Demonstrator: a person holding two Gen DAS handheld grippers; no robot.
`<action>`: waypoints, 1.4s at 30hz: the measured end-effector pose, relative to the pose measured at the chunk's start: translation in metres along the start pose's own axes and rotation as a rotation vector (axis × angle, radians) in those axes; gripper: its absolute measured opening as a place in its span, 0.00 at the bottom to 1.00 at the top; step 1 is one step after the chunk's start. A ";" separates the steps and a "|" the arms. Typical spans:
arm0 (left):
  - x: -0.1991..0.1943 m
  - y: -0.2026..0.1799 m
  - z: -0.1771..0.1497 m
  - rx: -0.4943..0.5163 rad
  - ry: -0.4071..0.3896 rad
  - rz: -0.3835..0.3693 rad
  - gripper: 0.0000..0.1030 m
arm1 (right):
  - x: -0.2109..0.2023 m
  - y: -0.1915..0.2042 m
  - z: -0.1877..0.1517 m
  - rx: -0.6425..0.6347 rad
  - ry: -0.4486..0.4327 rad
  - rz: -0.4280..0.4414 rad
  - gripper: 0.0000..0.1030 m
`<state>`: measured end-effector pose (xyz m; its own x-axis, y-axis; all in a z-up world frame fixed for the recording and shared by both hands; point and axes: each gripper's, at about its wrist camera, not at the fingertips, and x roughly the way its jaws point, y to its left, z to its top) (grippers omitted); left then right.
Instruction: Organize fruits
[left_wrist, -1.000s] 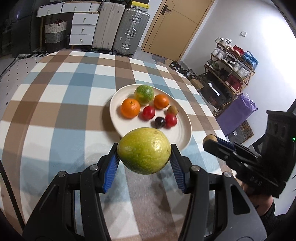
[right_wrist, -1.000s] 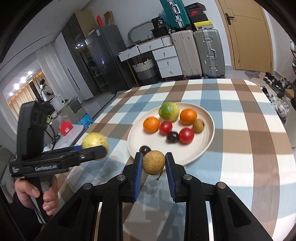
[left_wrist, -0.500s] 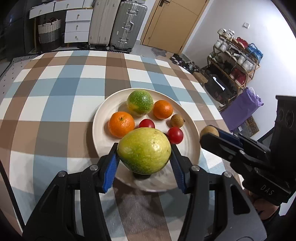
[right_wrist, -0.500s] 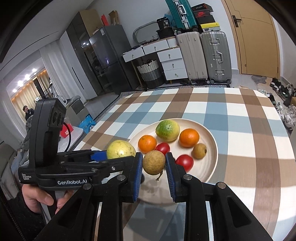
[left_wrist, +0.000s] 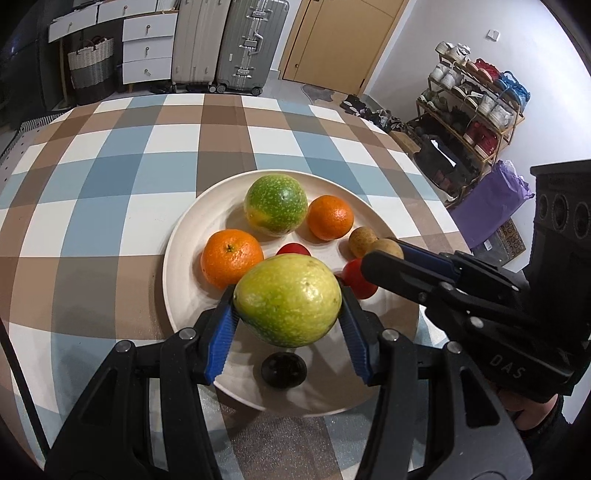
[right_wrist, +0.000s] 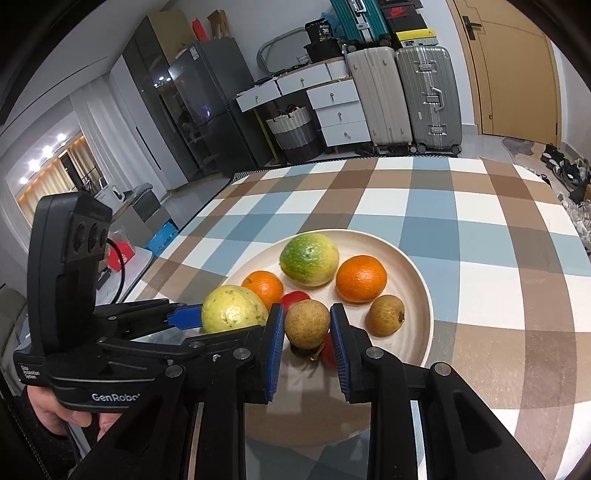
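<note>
cream plate (left_wrist: 184, 258) on checked tablecloth (left_wrist: 110, 184), mid-table. on plate, far side: mottled green fruit (left_wrist: 276, 205), small orange (left_wrist: 330, 217) to its right, larger orange (left_wrist: 231, 256) to its left. nearer centre: red fruit (left_wrist: 293, 249) part hidden, second red fruit (left_wrist: 356, 282) to the right, small brown fruit (left_wrist: 362, 240) near right rim. dark round fruit (left_wrist: 283, 369) at near edge of plate.

left gripper (left_wrist: 288, 332) clamped on large yellow-green fruit (left_wrist: 288, 299), held above near half of plate, blue pads pressed to both sides. right gripper (right_wrist: 307, 338) closed around small round brown fruit (right_wrist: 307, 324), held over plate's near part, short stem hanging below.

left wrist view only: dark fruit on plate in full, shoe rack (left_wrist: 476, 107) and purple bag (left_wrist: 491, 203) to the right, right gripper coming in from the right with its fruit mostly hidden.

right wrist view only: hand (right_wrist: 70, 417) on left gripper's handle, fridge (right_wrist: 199, 110) far left, yellow side of large fruit, dark fruit nearly hidden behind held brown one. suitcases (right_wrist: 406, 96) and drawers (right_wrist: 340, 110) in both views.
</note>
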<state>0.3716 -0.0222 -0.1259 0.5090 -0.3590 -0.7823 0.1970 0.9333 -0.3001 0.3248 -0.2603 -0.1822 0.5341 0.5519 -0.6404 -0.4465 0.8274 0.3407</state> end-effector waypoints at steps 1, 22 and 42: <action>0.000 0.000 0.000 0.001 0.000 0.001 0.49 | 0.002 -0.001 0.000 0.003 0.002 -0.002 0.25; -0.045 -0.009 -0.006 0.041 -0.089 0.060 0.49 | -0.040 -0.007 -0.001 0.051 -0.098 -0.031 0.44; -0.189 -0.028 -0.074 0.049 -0.402 0.225 0.81 | -0.156 0.048 -0.051 -0.006 -0.323 -0.051 0.81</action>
<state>0.2073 0.0196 -0.0098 0.8265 -0.1285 -0.5481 0.0790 0.9904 -0.1131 0.1836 -0.3116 -0.1013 0.7557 0.5148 -0.4049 -0.4169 0.8549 0.3087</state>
